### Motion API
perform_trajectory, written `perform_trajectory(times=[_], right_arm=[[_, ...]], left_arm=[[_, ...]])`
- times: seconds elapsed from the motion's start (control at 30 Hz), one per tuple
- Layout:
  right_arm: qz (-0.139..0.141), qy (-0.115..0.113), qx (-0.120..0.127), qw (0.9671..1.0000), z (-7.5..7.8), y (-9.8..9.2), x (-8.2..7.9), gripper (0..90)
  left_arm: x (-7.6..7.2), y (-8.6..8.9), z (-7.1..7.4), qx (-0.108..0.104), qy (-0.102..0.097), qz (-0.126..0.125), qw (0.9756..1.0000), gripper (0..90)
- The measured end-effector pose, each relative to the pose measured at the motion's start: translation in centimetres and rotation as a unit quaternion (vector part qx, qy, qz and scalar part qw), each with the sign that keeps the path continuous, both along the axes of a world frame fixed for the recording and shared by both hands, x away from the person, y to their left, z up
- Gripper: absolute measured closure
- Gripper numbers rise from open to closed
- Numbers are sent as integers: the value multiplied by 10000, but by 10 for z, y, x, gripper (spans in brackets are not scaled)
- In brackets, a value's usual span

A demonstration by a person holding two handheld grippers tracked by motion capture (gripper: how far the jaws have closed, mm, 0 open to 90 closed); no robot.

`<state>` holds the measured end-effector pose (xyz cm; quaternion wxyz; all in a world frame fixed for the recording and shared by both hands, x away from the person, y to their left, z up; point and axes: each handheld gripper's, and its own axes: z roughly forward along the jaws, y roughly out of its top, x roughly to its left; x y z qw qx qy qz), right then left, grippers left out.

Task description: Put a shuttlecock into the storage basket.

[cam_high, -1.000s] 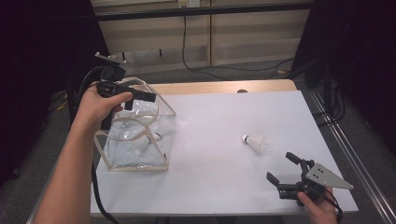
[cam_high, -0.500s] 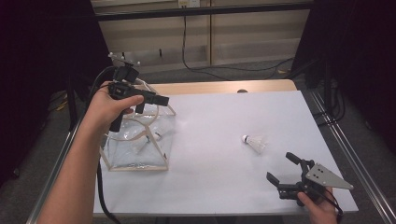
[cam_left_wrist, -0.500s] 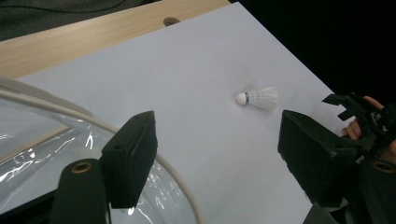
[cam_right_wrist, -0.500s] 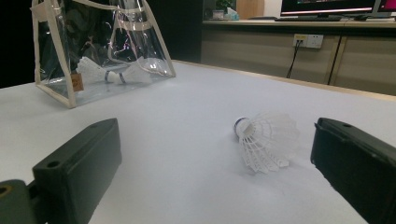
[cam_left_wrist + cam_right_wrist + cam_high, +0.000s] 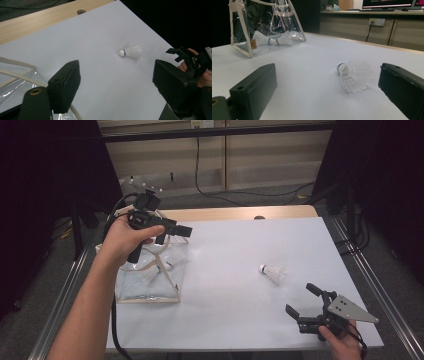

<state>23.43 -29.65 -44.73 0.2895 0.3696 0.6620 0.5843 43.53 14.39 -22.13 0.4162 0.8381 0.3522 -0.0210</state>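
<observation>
1 shuttlecock (image 5: 271,273) lies on its side on the white table (image 5: 230,285), right of centre, cork pointing far-left, feathers near-right. Left gripper (image 5: 176,229), above the clear bag (image 5: 150,275), has just been opening, empty. Right gripper (image 5: 305,306) gapes wide, empty.

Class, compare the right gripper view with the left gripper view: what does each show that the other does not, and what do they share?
Right gripper view alone: shuttlecocks inside the clear bag, a wall socket. Left gripper view alone: the right gripper in a hand, the table's wooden edge. Both: the loose shuttlecock lying on the white table, between open black jaws.
</observation>
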Motion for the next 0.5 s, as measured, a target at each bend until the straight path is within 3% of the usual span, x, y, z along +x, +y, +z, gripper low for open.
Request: perform_trajectory(times=[0.5], right_arm=[[5, 9, 3, 10000, 0, 0, 0, 17]], left_arm=[[-6, -20, -11, 3, -33, -238, 9997, 174]])
